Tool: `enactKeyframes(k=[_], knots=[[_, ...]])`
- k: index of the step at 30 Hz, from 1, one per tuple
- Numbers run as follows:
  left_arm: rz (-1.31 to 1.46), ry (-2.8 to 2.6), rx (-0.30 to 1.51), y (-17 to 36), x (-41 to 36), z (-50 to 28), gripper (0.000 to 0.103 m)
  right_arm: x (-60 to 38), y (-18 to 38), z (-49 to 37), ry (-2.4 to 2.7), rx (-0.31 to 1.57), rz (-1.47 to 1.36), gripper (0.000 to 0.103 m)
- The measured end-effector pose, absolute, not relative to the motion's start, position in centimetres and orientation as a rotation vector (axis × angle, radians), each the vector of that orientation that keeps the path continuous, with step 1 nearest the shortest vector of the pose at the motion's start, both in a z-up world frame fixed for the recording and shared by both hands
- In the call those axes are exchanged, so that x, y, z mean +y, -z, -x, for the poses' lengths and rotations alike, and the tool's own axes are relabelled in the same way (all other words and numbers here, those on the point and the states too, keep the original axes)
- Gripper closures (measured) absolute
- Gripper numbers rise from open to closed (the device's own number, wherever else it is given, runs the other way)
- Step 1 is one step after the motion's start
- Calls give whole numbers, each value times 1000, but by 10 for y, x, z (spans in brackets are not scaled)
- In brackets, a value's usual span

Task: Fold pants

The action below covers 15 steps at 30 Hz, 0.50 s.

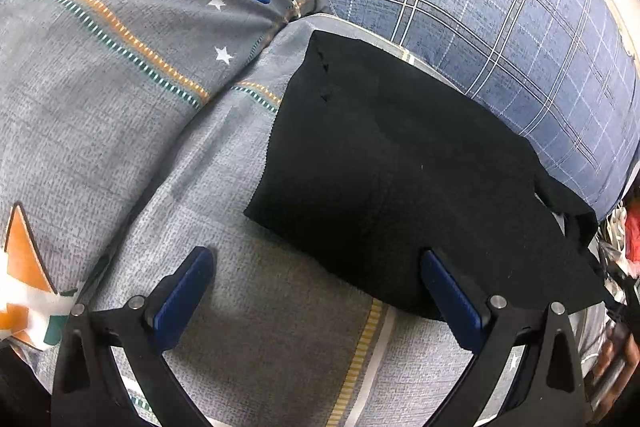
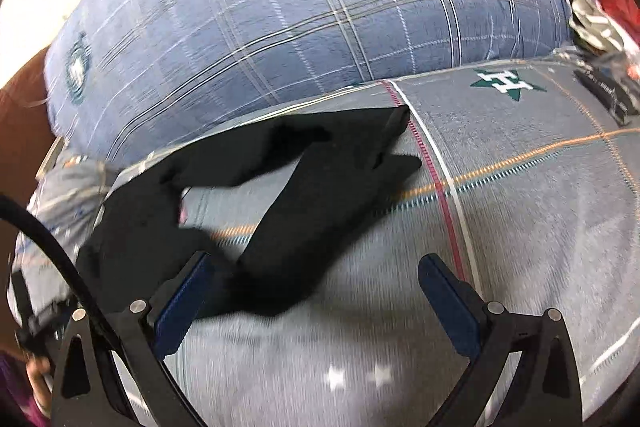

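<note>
On the grey bedsheet (image 1: 256, 327), black pants (image 1: 380, 163) are lying flat w/ soft matte fabric. Left cam is showing only the waist end, a tidy block; right cam is showing both legs (image 2: 320, 187) splayed in a V. Blue plaid pillow (image 2: 280, 7) is crowding the far edge; open sheet nearer. Left gripper (image 1: 316, 291) & right gripper (image 2: 312, 291) are hovering, jaws apart, holding nothing.

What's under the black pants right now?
The black pants lie on the grey patterned bedsheet, its stripes running beneath them. The blue plaid pillow sits behind. Anything else beneath the fabric is hidden.
</note>
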<state>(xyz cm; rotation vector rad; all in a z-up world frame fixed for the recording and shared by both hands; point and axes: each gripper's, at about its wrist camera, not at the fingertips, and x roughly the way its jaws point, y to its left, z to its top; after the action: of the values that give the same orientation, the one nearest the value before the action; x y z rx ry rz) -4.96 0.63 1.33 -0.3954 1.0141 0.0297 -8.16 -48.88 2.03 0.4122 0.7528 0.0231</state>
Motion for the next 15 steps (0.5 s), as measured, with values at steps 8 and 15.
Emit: enactKeyframes(k=[8, 15], knots=[[338, -18, 1019, -14, -10, 30, 0, -484, 6, 32, -73, 790, -457, 74], [241, 26, 993, -22, -22, 31, 56, -489, -25, 87, -1, 640, -432, 93]])
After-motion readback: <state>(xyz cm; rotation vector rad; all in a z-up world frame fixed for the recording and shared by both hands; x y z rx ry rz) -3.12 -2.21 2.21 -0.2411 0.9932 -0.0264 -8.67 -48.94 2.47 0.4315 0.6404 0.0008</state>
